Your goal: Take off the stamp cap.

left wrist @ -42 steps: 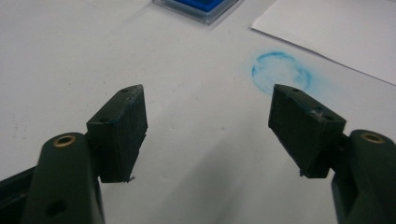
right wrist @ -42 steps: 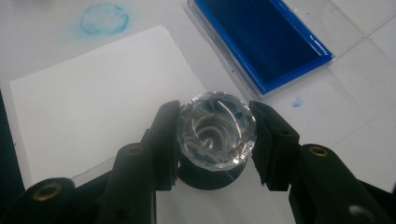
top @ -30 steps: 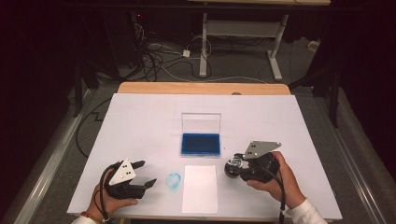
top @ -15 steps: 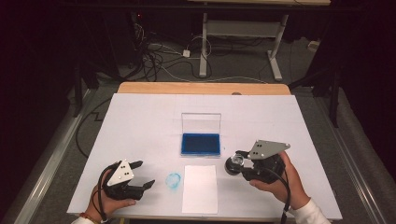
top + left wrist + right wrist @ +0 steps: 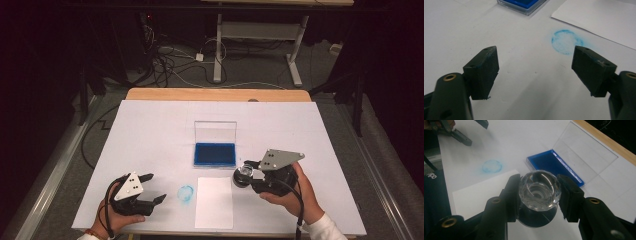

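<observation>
- High view: the right gripper [image 5: 245, 172] is hovering over the white table [image 5: 150, 130], just right of the sheet of white paper [image 5: 214, 202] and in front of the blue ink pad [image 5: 215, 154].
- Right gripper view: its two black jaws are clamping a clear, faceted stamp handle [image 5: 540, 190] from both sides, with the stamp's dark round base showing beneath the glassy knob.
- The stamp [image 5: 243, 175] is sitting between the ink pad and the paper, near the paper's far right corner; whether its base is touching the table I cannot tell.
- The ink pad is lying open, its clear lid [image 5: 215, 132] standing up behind the blue tray.
- The left gripper [image 5: 154, 188] is resting low near the table's near left corner, held in the person's left hand [image 5: 120, 217].
- Left gripper view: its jaws are standing well apart with nothing between them, having just been opening, and the pads [image 5: 482, 71] are pointing toward a round blue ink ring [image 5: 567, 42] printed on the table.
- That ink ring [image 5: 186, 193] is lying just left of the paper, between the left gripper and the sheet.
</observation>
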